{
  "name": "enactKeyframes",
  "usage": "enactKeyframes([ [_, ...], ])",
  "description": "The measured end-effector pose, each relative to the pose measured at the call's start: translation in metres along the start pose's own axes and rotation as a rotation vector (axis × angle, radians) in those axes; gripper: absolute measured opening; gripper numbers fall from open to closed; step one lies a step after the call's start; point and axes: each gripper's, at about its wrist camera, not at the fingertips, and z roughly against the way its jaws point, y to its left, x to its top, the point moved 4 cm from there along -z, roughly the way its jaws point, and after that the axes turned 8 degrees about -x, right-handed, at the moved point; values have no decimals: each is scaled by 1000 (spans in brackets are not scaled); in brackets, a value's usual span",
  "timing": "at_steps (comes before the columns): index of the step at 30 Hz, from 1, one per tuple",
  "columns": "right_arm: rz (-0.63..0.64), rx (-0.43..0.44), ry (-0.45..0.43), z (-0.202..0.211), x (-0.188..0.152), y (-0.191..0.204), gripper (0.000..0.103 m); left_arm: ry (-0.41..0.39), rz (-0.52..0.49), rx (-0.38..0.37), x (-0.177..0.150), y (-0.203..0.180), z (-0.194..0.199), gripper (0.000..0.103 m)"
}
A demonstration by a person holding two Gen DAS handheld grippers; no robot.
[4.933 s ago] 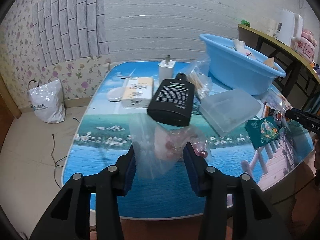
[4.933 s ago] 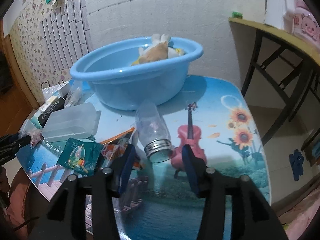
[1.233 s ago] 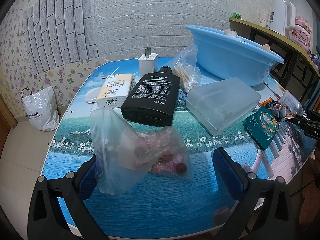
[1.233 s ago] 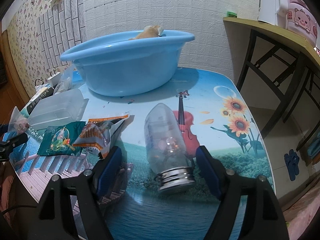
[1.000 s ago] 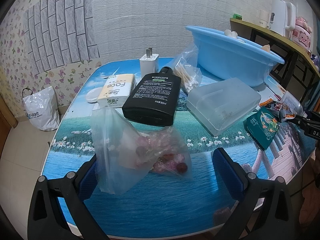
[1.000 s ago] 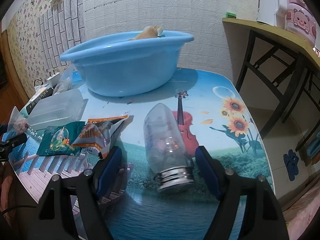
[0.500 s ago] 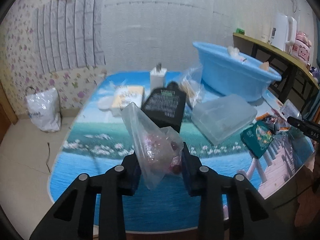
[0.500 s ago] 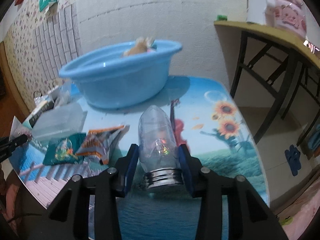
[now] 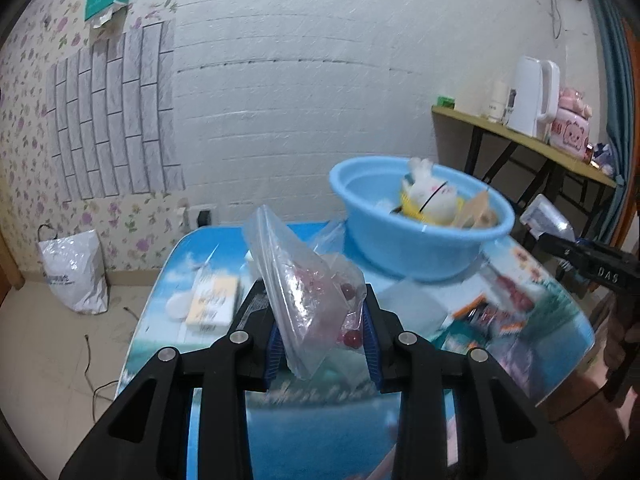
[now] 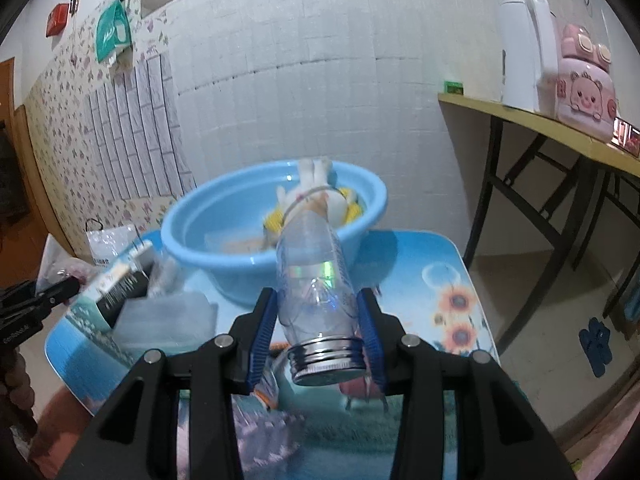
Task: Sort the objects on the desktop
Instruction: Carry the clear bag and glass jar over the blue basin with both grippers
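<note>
My left gripper (image 9: 320,334) is shut on a clear zip bag of red beads (image 9: 308,292), held up above the picture-printed table (image 9: 168,320). Its blue pads press the bag from both sides. My right gripper (image 10: 318,328) is shut on a clear plastic bottle with a metal screw neck (image 10: 316,292), lifted off the table with the neck toward the camera. Beyond both stands a light blue basin (image 9: 420,248) (image 10: 224,248) holding a white plush toy (image 9: 430,196) and other bits. The right gripper with its bottle shows at the right edge of the left wrist view (image 9: 568,244).
On the table lie a yellow-white box (image 9: 214,300), a black flat bottle (image 10: 124,280), a clear plastic box (image 10: 160,320) and snack packets (image 9: 484,316). A white plastic bag (image 9: 74,270) sits on the floor by the wall. A side table with a white kettle (image 10: 524,48) stands right.
Both grippers went from wide open around their objects to closed on them, then rose; the bag and the bottle left the table and the view now tilts up toward the basin.
</note>
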Motion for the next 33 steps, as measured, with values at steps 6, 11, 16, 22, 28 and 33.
enactKeyframes([
  [6, -5, 40, -22, -10, 19, 14, 40, -23, -35, -46, 29, -25, -19, 33],
  [11, -7, 66, -19, -26, 32, 26, 40, -6, -61, -104, 46, -49, -45, 33],
  [16, -11, 79, -14, -42, 41, 30, 40, 0, -99, -132, 57, -65, -67, 33],
  [22, -10, 83, -1, -62, 43, 32, 40, 22, -106, -143, 66, -70, -94, 34],
  [28, -9, 71, 16, -81, 39, 30, 40, 50, -109, -142, 68, -71, -118, 34],
  [33, 3, 45, -8, -83, 38, 26, 41, 76, -107, -140, 58, -69, -130, 37],
])
